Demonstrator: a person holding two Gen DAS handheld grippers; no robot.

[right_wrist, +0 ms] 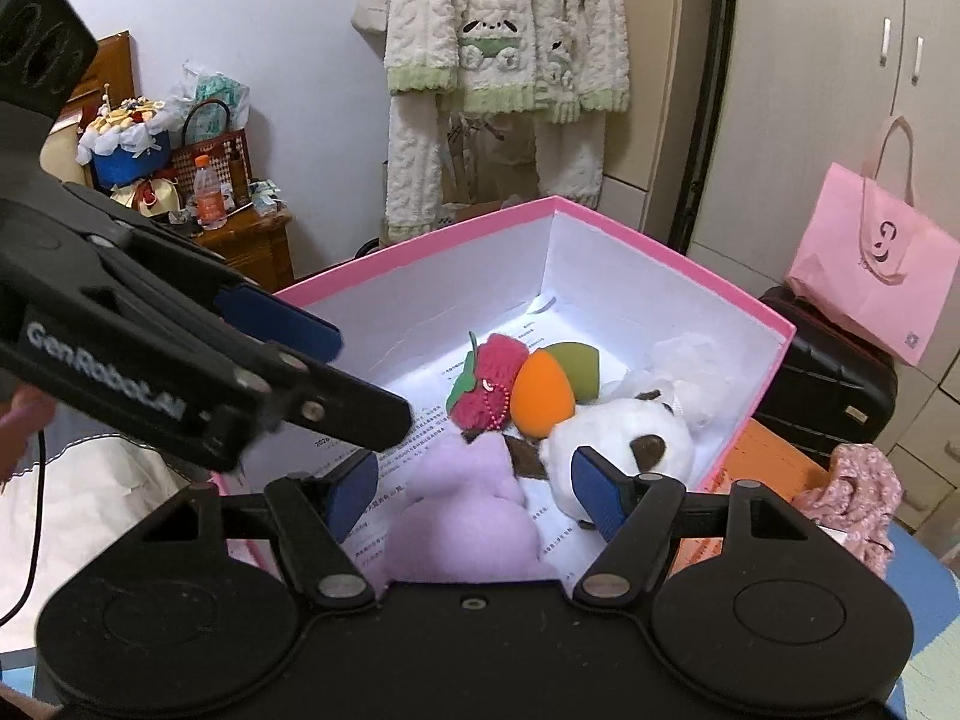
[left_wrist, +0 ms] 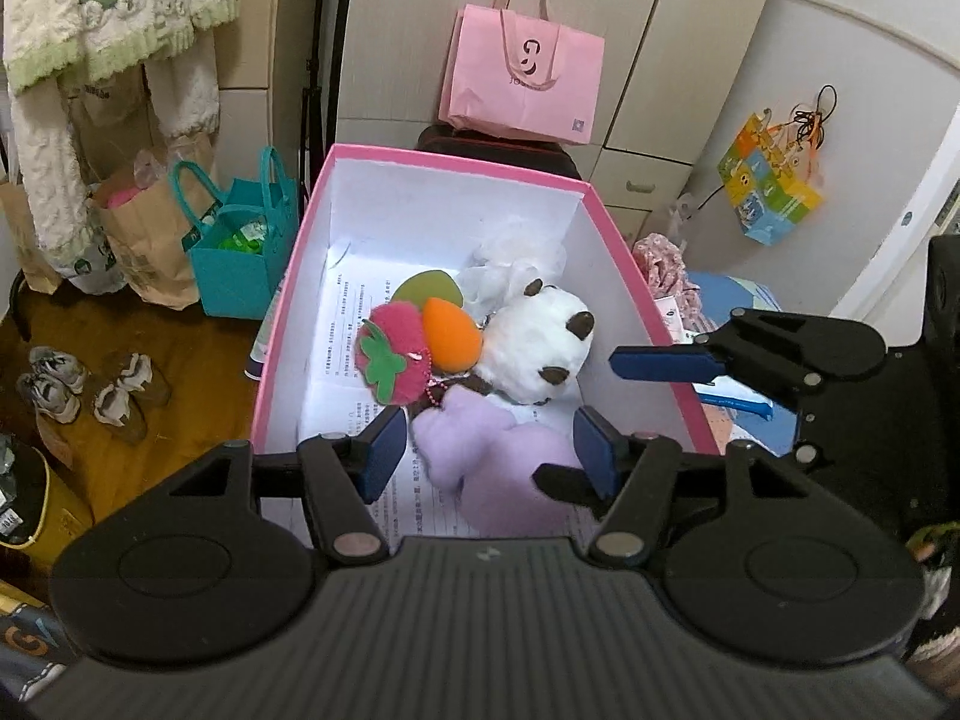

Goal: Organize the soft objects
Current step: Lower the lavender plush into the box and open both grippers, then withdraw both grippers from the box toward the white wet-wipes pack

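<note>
A pink box [left_wrist: 618,240] with a white inside holds several soft things: a purple plush [left_wrist: 498,468], a white panda plush [left_wrist: 534,348], a red strawberry plush [left_wrist: 393,363], an orange sponge [left_wrist: 451,339], a green sponge [left_wrist: 429,288] and white fluffy stuff [left_wrist: 516,261]. My left gripper [left_wrist: 489,459] is open and empty above the purple plush. My right gripper [right_wrist: 474,495] is open and empty over the same purple plush [right_wrist: 465,504], beside the panda [right_wrist: 618,432]. The box [right_wrist: 774,324] lies ahead. The right gripper also shows in the left wrist view [left_wrist: 690,402].
A pink paper bag [left_wrist: 522,75] stands on a dark suitcase [right_wrist: 828,378] behind the box. A teal bag [left_wrist: 240,246], a paper bag and shoes [left_wrist: 90,396] are at left on the wood floor. A floral cloth [right_wrist: 852,498] lies right of the box. Cabinets stand behind.
</note>
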